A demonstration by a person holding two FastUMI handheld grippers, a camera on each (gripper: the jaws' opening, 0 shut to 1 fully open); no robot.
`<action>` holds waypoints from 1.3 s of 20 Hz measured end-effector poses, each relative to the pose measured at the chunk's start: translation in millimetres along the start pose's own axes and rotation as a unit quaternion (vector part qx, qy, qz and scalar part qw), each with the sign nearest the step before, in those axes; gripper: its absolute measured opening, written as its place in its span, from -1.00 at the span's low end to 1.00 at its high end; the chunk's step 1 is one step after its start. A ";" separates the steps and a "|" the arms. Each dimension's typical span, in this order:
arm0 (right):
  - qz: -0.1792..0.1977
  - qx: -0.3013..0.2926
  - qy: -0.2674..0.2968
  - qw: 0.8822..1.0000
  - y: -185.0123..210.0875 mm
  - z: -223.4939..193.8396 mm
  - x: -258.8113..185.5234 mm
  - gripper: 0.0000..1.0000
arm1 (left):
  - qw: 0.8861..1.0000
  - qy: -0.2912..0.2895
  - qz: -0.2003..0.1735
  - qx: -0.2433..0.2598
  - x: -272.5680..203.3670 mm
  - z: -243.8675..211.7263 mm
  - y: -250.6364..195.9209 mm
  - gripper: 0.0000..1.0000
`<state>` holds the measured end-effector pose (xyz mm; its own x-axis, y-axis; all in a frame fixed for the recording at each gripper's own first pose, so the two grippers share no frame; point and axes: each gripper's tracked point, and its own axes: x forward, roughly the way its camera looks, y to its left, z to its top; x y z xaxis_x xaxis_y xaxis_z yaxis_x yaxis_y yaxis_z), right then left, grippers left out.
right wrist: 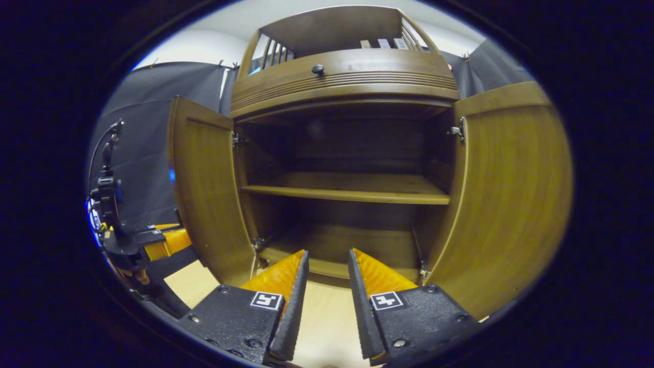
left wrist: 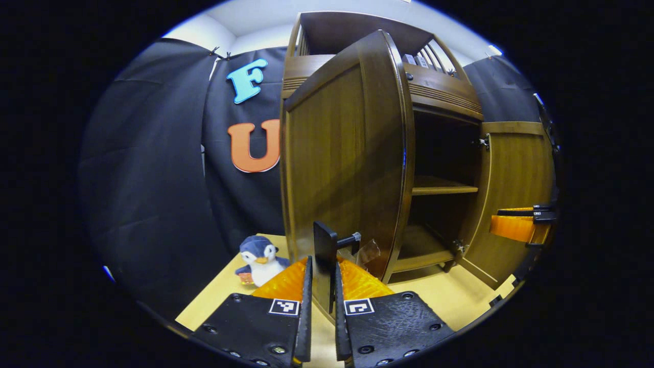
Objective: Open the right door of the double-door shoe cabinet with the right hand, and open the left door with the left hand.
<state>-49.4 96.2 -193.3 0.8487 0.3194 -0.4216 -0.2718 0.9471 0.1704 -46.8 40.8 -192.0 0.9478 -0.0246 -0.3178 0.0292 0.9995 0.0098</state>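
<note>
Cabinet interior [left wrist: 444, 148] dark, indistinct

Left gripper [left wrist: 323, 286] at 6 o'clock, clamped on handle [left wrist: 325, 255] of open left door [left wrist: 347, 153]; penguin [left wrist: 258, 259] at 7 o'clock.

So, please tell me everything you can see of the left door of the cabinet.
The left door is dark brown wood-look with a recessed panel and a curved top. It stands swung open on its hinges, upright. A flat black handle juts from it low down; the left gripper has both orange fingers closed on this handle.
</note>
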 end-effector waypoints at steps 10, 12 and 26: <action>0.004 -0.016 0.003 1.000 21.9 0.6 5.7 0.00 | 0.999 -0.002 0.035 0.005 -11.2 3.3 65.4 -0.77; -0.002 -0.023 0.001 1.000 21.8 3.2 3.2 -0.01 | 1.000 -0.002 0.026 0.015 -13.9 3.1 69.9 -0.75; -0.015 -0.026 -0.009 1.000 16.8 17.3 12.6 0.00 | 0.991 0.006 0.128 0.029 -64.7 4.1 135.4 0.00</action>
<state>-35.5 115.6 -180.4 0.8645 0.2917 -0.4093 -0.2697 0.9564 0.1119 -102.8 177.7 -166.2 0.9230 0.2302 -0.3085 -0.1933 0.9703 0.1456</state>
